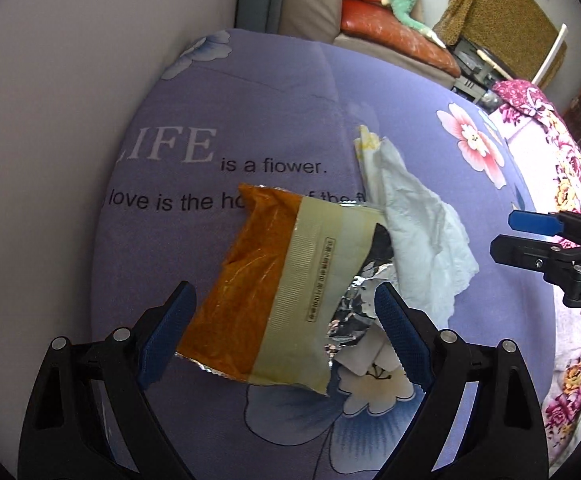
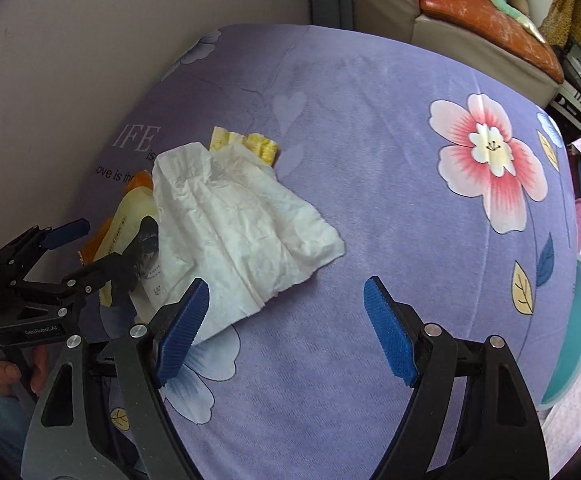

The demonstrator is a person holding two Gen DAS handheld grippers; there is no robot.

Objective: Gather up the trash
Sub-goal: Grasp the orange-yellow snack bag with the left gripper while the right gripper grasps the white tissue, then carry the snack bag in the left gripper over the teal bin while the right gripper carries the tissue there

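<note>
Foil: 1 orange snack wrapper on my purple bedsheet, between my left gripper pads, jaws wide, not pinching.
Paper: 1 white tissue overlapping wrapper's edge; 1 yellow-white scrap behind it.
Right gripper: spread open, nothing held, over bare sheet beside tissue.
Around: wall, sofa.
Hidden: sheet print partly covered.
</note>
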